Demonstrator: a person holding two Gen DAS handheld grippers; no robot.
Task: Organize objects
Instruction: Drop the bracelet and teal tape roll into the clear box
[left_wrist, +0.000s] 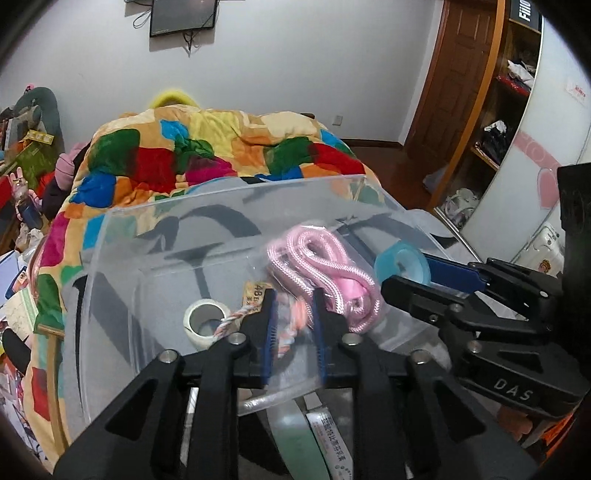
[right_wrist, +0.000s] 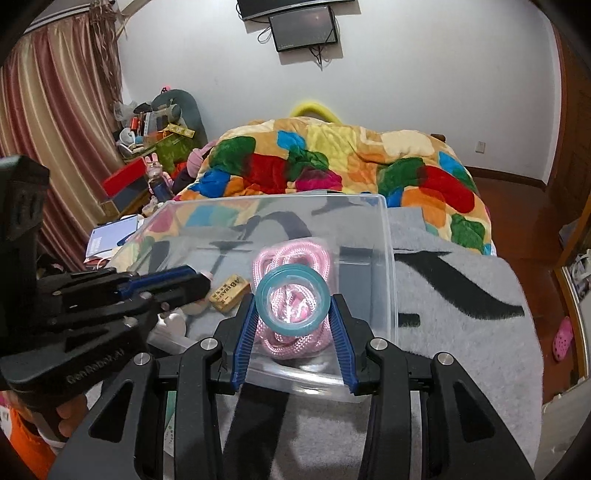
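A clear plastic box (left_wrist: 122, 266) (right_wrist: 388, 258) stands on a grey blanket. Inside lie a bagged pink rope (left_wrist: 321, 266) (right_wrist: 295, 258), a white tape roll (left_wrist: 205, 321) and a tan eraser (left_wrist: 256, 291) (right_wrist: 229, 291). My left gripper (left_wrist: 293, 317) is over the box, its fingers narrowly apart around the near end of the rope's plastic bag. My right gripper (right_wrist: 293, 321) is shut on a blue tape roll (right_wrist: 292, 299) (left_wrist: 402, 264), held upright above the box over the pink rope. The right gripper also shows in the left wrist view (left_wrist: 424, 280).
A bed with a colourful quilt (left_wrist: 207, 151) (right_wrist: 332, 158) lies behind the box. Cluttered shelves and toys (right_wrist: 155, 133) stand at the left. A wooden door (left_wrist: 454, 74) and a wardrobe (left_wrist: 517, 92) are on the right. The grey blanket (right_wrist: 461, 295) spreads to the box's right.
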